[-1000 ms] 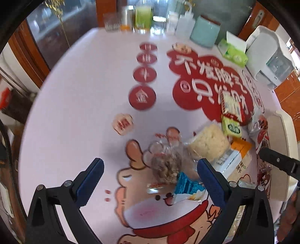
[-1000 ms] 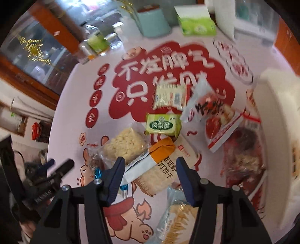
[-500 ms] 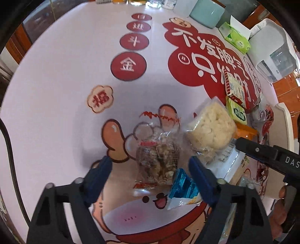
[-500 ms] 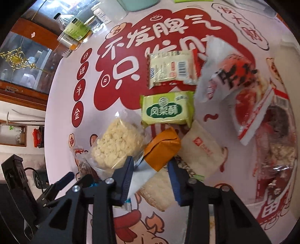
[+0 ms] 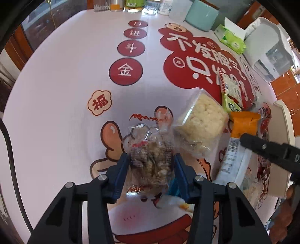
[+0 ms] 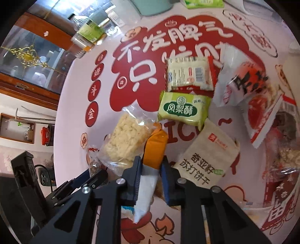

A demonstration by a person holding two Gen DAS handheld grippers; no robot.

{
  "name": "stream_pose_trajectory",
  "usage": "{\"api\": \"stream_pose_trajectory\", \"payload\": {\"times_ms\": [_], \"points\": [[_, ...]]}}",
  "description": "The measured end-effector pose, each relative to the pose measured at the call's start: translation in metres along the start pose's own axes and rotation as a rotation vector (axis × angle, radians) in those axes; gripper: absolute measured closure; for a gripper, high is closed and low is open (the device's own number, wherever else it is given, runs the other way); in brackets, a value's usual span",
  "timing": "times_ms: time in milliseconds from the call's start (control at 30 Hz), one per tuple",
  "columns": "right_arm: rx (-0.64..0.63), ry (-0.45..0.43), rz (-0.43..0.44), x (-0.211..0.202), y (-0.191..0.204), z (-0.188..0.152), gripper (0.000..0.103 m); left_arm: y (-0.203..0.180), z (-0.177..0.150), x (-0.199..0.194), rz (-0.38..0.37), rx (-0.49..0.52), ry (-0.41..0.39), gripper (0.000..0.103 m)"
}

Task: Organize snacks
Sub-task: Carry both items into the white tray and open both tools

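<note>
Left gripper (image 5: 151, 165): jaws closing, one blue pad at each side of a clear bag of brown nut clusters (image 5: 150, 159); pads are at the wrapper's edges, and the bag lies on the counter.
Right gripper (image 6: 150, 169): jaws closed down narrow on an orange-and-white packet (image 6: 152, 155), gripped where orange meets white; the orange end sticks out ahead of the pads, the white end trails back under the frame.
Counter (image 5: 61, 93): pale cloth printed with red medallions, large white characters on red, and a cartoon figure.
Puffed-rice cake bag (image 6: 125, 142): clear wrapper, just beside the orange packet, overlapping the nut bag's corner.
Green pastry pack (image 6: 182, 108): flat on the cloth, beyond the orange packet.
Cream wafer pack (image 6: 189, 74): barcode side up, touching the green pack's far edge.
Beige cracker pouch (image 6: 206, 155): right of the gripped packet, tilted.
Red-and-white bags (image 6: 249, 97): piled at the right side.
Blue wrapper (image 5: 172, 185): partly under the left gripper's right jaw.
Far edge: teal canister (image 5: 202, 16), green tissue pack (image 5: 231, 39), bottles (image 6: 88, 32).
</note>
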State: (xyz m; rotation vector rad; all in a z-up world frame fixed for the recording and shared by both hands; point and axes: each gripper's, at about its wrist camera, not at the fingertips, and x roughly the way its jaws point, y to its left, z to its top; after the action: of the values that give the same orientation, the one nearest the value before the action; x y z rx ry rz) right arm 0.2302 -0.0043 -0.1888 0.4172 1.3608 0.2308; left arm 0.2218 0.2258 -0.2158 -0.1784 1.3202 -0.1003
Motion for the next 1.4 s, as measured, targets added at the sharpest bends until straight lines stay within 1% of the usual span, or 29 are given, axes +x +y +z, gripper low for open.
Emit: {"api": "stream_pose_trajectory", "payload": {"times_ms": [200, 400, 533, 667, 767, 900, 967, 1167, 1300, 1400], "points": [[-0.061, -0.071, -0.008, -0.039, 0.002, -0.012, 0.086, -0.013, -0.013, -0.040, 0.020, 0.070, -0.081, 0.056], [-0.100, -0.169, -0.008, -0.083, 0.000, -0.038, 0.086, -0.031, -0.033, -0.083, 0.004, 0.124, -0.155, 0.056], [-0.106, -0.201, -0.002, -0.100, -0.006, -0.057, 0.086, -0.052, -0.046, -0.103, -0.006, 0.168, -0.182, 0.056], [-0.134, -0.229, -0.013, -0.118, -0.015, -0.075, 0.086, -0.083, -0.060, -0.120, -0.025, 0.224, -0.203, 0.056], [-0.159, -0.273, -0.020, -0.138, -0.024, -0.090, 0.086, -0.115, -0.071, -0.126, -0.016, 0.288, -0.230, 0.056], [-0.176, -0.330, -0.036, -0.164, -0.045, -0.103, 0.086, -0.163, -0.086, -0.131, -0.035, 0.350, -0.222, 0.056], [-0.183, -0.358, -0.052, -0.178, -0.059, -0.111, 0.086, -0.194, -0.093, -0.133, -0.041, 0.388, -0.222, 0.056], [-0.161, -0.415, -0.096, -0.224, -0.126, -0.130, 0.085, -0.296, -0.104, -0.138, -0.050, 0.491, -0.254, 0.056], [-0.133, -0.452, -0.120, -0.254, -0.173, -0.132, 0.085, -0.353, -0.105, -0.139, -0.065, 0.525, -0.280, 0.056], [-0.122, -0.489, -0.136, -0.275, -0.201, -0.128, 0.085, -0.397, -0.103, -0.143, -0.059, 0.553, -0.317, 0.056]]}}
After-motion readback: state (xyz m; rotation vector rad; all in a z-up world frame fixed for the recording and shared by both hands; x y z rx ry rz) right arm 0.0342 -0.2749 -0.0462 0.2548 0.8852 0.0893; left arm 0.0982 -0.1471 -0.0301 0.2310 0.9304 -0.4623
